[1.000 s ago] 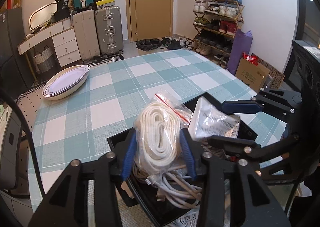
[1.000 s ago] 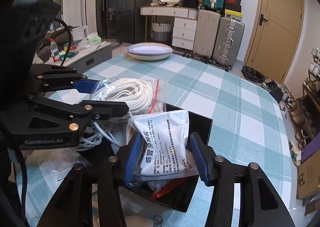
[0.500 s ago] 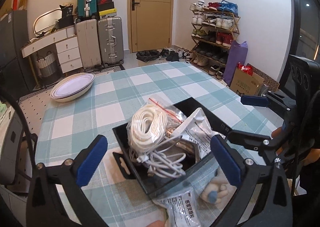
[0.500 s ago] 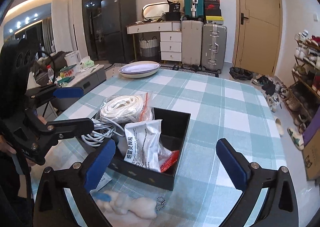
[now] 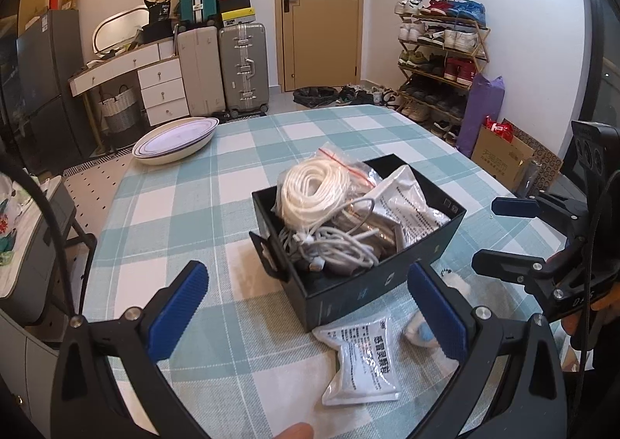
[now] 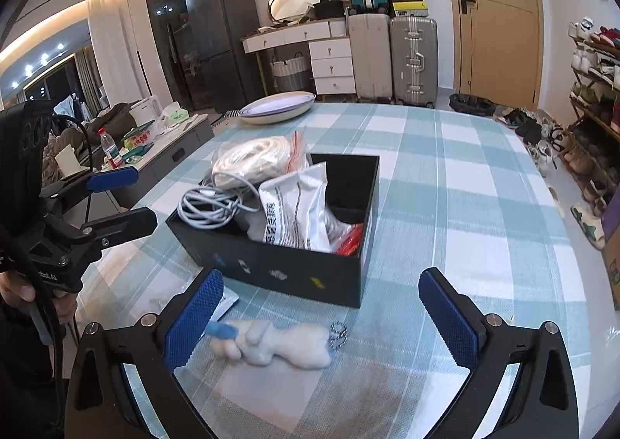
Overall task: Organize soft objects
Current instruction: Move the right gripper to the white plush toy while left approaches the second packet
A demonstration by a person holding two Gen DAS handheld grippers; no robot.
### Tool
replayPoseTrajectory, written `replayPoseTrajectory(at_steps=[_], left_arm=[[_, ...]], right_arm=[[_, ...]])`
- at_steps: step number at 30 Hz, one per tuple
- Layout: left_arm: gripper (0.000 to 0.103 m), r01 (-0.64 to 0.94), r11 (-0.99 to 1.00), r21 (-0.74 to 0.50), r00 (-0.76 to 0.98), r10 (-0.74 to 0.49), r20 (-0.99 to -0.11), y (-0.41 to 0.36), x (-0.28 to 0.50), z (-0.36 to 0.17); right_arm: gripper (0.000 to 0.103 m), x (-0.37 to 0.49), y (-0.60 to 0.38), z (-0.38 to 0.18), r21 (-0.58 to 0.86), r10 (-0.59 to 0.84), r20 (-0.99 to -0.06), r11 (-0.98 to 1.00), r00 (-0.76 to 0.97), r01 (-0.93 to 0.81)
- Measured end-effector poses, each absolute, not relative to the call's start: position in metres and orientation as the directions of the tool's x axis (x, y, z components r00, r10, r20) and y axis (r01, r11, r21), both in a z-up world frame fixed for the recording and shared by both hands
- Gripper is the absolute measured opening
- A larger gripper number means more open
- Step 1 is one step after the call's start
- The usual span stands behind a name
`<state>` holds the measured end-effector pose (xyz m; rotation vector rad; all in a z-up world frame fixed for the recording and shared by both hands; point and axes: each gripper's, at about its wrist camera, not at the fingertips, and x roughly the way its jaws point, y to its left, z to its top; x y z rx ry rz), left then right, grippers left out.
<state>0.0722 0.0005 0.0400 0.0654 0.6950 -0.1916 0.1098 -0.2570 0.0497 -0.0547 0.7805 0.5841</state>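
Currently outside the black rectangular cardboard box (image 6: 294,268), two soft items lie on the teal-and-white checked counter (image 6: 445,175).

Item 1: white plush toy with a blue tip and a small metal ball chain (image 6: 279,342). It lies on its side at 6 o'clock of the box, just beside the front wall, between the blue pads of the right claw (image 6: 321,319). Judged light, squashy and non-fragile; the fuzzy nap should grip well. Best hold: across the thick middle of the body, not the chain or the thin limbs.

Item 2: flat white foil sachet printed with black text (image 5: 362,359). It lies flat at 6 o'clock of the box in the left view, next to the plush. Judged light, floppy and slick; pinch an edge seam and expect it to droop.

Already in the box: bagged coil of white rope (image 5: 317,187), loose grey-white cables (image 6: 211,202), a second white sachet (image 6: 296,210). The box looks heaped, so added items may slide off.

Left claw (image 5: 310,317): spread wide, holding nothing, hovering level and low at the box's near corner.

Right claw: spread wide, holding nothing, tilted slightly down over the plush.
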Motion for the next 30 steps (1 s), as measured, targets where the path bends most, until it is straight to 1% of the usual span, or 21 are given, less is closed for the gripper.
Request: replayPoseTrajectory(at_steps=[3, 9, 19, 30], left_arm=[[0.103, 0.191, 0.981, 0.002, 0.747, -0.144, -0.649, -0.001, 0.067, 0.034], [0.103, 0.185, 0.983, -0.010, 0.732, -0.145, -0.665, -0.001, 0.063, 0.025], [0.103, 0.179, 0.984, -0.008, 0.698, -0.133, -0.703, -0.003, 0.061, 0.002], [0.103, 0.192, 0.981, 0.004, 0.668, -0.128, -0.733, -0.008, 0.059, -0.014]], right_arm=[[0.103, 0.105, -0.255, 0.046, 0.182, 0.483, -0.687, 0.838, 0.544, -0.514], [0.103, 0.102, -0.248, 0.035, 0.196, 0.464, -0.739, 0.842, 0.488, -0.503], [0.103, 0.099, -0.240, 0.018, 0.220, 0.472, -0.764, 0.832, 0.440, -0.510], [0.103, 0.095, -0.232, 0.006, 0.215, 0.470, -0.790, 0.814, 0.395, -0.539]])
